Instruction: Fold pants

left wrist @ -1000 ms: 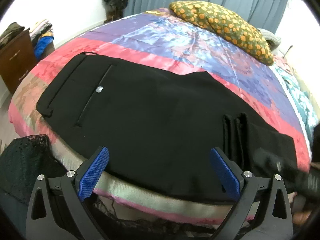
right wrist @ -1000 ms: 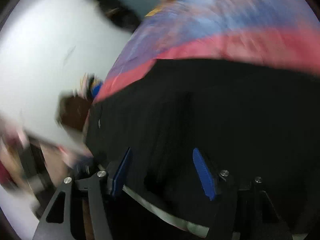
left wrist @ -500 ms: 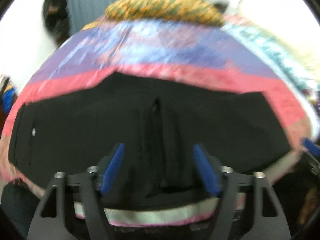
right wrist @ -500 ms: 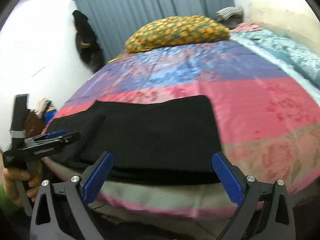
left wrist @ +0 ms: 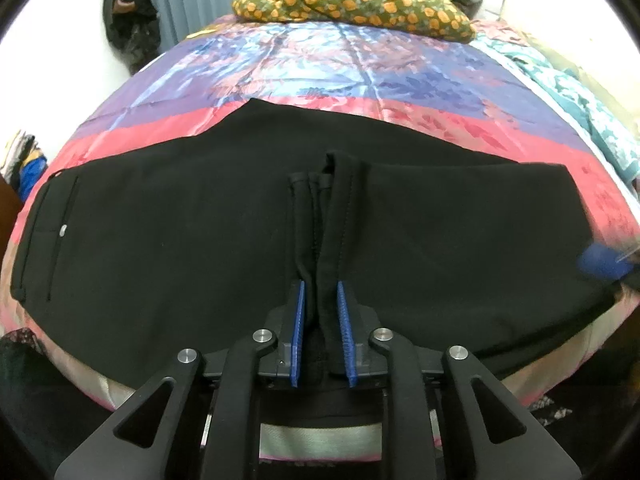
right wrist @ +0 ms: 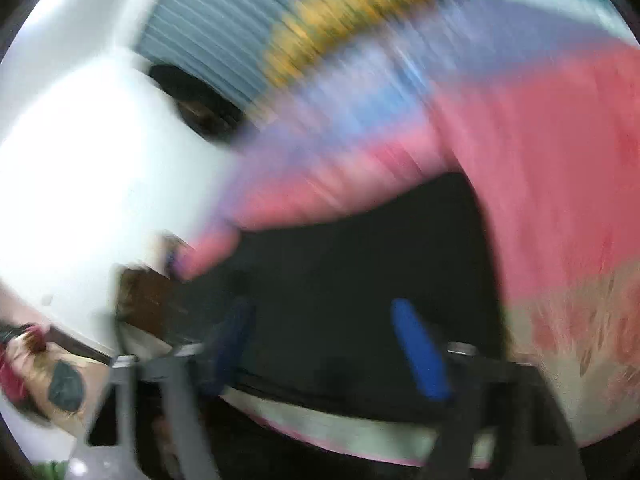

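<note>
No readable writing showing; left gripper (left wrist: pixel 322 334) pinching the hem edge of black pants (left wrist: pixel 160 240) lying across the bedspread (left wrist: pixel 320 68); right gripper (right wrist: pixel 328 344) blurring, gaping over the pants' end.

Soft, even room light fills the left wrist view, which is sharp, though the fisheye bows the bed (left wrist: pixel 360 64) and darkens the rim. The white wall (right wrist: pixel 80 160) blows out to glare in the right wrist view, where heavy motion blur smears everything.
</note>
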`<state>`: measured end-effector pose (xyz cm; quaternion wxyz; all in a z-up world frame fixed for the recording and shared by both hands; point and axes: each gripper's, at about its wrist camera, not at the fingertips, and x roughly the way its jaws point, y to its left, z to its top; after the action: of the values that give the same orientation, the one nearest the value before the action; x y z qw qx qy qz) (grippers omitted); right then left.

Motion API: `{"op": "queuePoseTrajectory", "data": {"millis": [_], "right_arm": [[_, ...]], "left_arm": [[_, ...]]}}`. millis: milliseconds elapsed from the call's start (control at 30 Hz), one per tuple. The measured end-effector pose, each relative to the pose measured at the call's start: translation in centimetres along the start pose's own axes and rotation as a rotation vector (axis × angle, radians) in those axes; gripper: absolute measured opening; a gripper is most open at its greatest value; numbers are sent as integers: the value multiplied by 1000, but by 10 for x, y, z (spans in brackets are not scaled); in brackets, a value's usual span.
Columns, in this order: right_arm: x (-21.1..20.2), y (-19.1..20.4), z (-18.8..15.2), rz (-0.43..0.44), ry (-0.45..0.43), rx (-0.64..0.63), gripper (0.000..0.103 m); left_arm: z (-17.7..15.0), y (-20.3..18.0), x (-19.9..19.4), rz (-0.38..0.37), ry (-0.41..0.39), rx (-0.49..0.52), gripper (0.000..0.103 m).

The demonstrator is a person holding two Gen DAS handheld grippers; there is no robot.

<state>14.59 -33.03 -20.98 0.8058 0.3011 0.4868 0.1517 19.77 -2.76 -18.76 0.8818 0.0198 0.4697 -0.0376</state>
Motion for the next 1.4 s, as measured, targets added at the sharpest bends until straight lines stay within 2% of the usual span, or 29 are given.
{"op": "queuePoseTrajectory", "data": {"millis": [33, 67, 100, 133, 167, 200, 267, 333, 400, 433, 467, 533, 567, 633, 700, 733, 767, 800, 833, 867, 933, 967, 1000, 1067, 1100, 1167, 1233, 1300, 1400], "right_arm": [[11, -16, -5, -64, 37, 17, 5], [6, -19, -4, -76, 14, 15, 1], [-1, -23, 5, -40, 49, 49, 0], [-6, -21, 10, -51, 52, 57, 2], [-17, -14, 21, -90, 19, 32, 7], [-29, -2, 37, -126, -35, -30, 7], [-36, 16, 66, -155, -82, -109, 7], [-23, 23, 88, -173, -50, -136, 7], [18, 10, 97, -304, 59, -156, 7], [37, -3, 91, -344, 134, -135, 2], [41, -10, 92, -336, 149, -118, 0], [22, -8, 95, -292, 55, -74, 1], [14, -4, 94, -288, 35, -74, 9], [-20, 18, 73, -292, -38, -156, 14], [-30, 31, 47, -331, -66, -206, 40], [-27, 31, 30, -368, -51, -211, 63], [-19, 28, 19, -387, -25, -206, 70], [-1, 14, -1, -414, 57, -184, 70], [4, 9, -16, -407, 42, -173, 70], [-9, 10, -25, -387, -56, -164, 69], [-32, 19, -23, -391, -147, -125, 69], [-44, 25, -23, -385, -207, -136, 71], [-65, 37, -25, -399, -334, -177, 74], [-82, 51, -31, -465, -471, -238, 103], [-84, 52, -31, -486, -500, -250, 103], [-77, 43, -29, -492, -450, -208, 103], [-72, 34, -33, -457, -410, -135, 103], [-79, 29, -35, -441, -434, -121, 103], [-83, 31, -37, -425, -446, -156, 103]], "left_arm": [[-1, 2, 0, -10, -1, 0, 21], [-1, 3, 0, -17, -4, -1, 24], [-2, 5, -1, -20, -6, -7, 27], [-3, 7, -1, -22, -8, -19, 32], [-4, 10, 0, -31, -8, -40, 33], [-5, 14, 1, -48, -4, -68, 34], [-3, 18, 3, -68, 9, -99, 35], [-2, 16, 4, -66, 10, -77, 36], [-3, 15, 3, -61, 2, -55, 39], [-3, 15, 3, -61, -1, -51, 42], [-4, 16, 3, -60, -5, -49, 44], [-6, 18, 2, -69, -12, -49, 46], [-7, 19, 2, -73, -14, -51, 46], [-7, 19, 2, -75, -12, -50, 47], [-5, 18, 3, -74, -7, -47, 47], [-5, 17, 4, -72, -7, -46, 49], [-5, 17, 5, -70, -9, -44, 51], [-6, 16, 5, -68, -14, -41, 53], [-6, 15, 5, -63, -18, -35, 56], [-7, 15, 3, -49, -29, -28, 63], [-7, 18, -7, -7, -42, -41, 74], [-6, 23, -14, -10, -57, -64, 75], [-5, 28, -25, -31, -83, -99, 77], [-2, 37, -41, -48, -122, -153, 92], [-2, 41, -50, -46, -151, -177, 94], [-4, 45, -56, -30, -167, -179, 95], [-6, 47, -57, -2, -164, -155, 95], [-9, 51, -58, 34, -169, -148, 95], [-9, 56, -59, 29, -172, -186, 95]]}}
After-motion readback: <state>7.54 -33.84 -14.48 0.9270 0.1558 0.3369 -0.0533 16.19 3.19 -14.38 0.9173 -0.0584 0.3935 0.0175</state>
